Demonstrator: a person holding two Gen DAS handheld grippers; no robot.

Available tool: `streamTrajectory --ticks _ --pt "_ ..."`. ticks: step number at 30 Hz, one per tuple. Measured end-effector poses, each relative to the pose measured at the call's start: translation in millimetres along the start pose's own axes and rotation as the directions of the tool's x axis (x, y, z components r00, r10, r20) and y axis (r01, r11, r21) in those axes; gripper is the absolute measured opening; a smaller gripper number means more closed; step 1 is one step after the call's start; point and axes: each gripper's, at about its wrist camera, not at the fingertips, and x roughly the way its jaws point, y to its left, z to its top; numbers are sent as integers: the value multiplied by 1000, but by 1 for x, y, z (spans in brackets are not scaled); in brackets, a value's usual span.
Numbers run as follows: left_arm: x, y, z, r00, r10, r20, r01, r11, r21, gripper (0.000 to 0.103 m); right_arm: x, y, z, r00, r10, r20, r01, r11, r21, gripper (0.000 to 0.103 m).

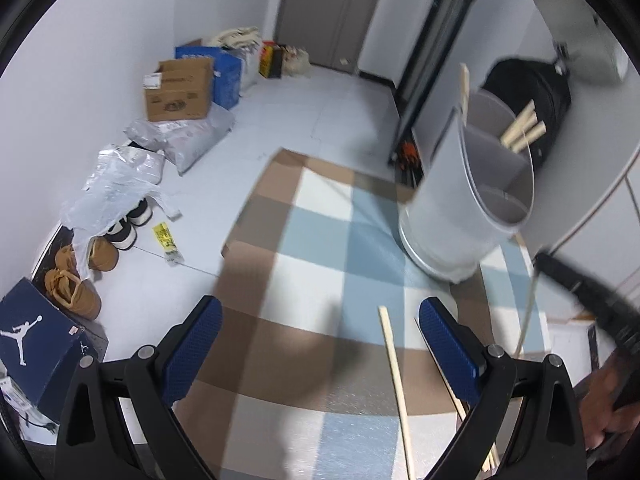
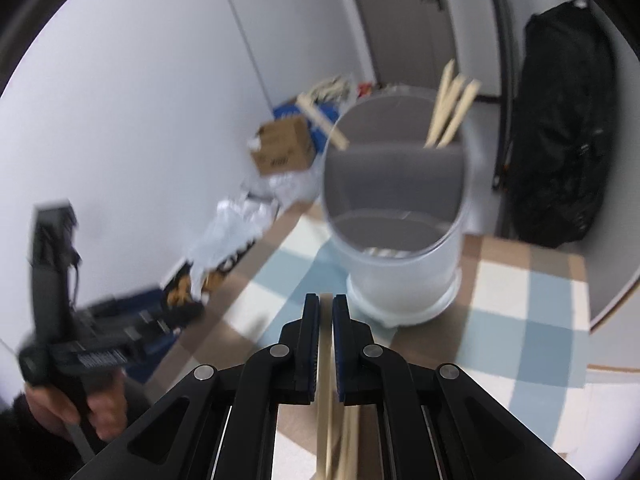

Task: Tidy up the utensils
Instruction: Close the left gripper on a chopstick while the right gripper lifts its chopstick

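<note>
A grey divided utensil holder (image 1: 472,200) stands on the checkered tablecloth (image 1: 312,264); it also shows in the right wrist view (image 2: 396,248). Several wooden chopsticks (image 2: 452,108) stick out of its back compartment, and one (image 2: 322,122) leans at its left rim. My left gripper (image 1: 320,332) is open and empty above the cloth, with a loose chopstick (image 1: 396,388) lying between its fingers' reach. My right gripper (image 2: 326,320) is shut on a wooden chopstick (image 2: 325,400), just in front of the holder.
Cardboard boxes (image 1: 180,88), plastic bags (image 1: 120,176), shoes (image 1: 76,284) and a blue shoe box (image 1: 36,344) line the floor along the left wall. A black bag (image 2: 560,128) hangs at the right. The table's far edge (image 1: 256,200) drops to the floor.
</note>
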Motion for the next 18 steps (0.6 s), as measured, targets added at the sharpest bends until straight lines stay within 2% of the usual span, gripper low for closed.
streamTrajectory --ticks 5,11,18 --pt "19 -20 -5 997 15 -77 -10 998 59 96 -25 -15 3 996 -4 85 2 1000 31 6" --pt "38 -31 -13 983 56 -173 -42 996 82 77 -48 -25 -2 990 -1 139 -5 999 40 6" --pt "48 -43 -14 972 84 -218 -68 994 82 74 -70 -32 -2 976 1 220 -11 999 46 6"
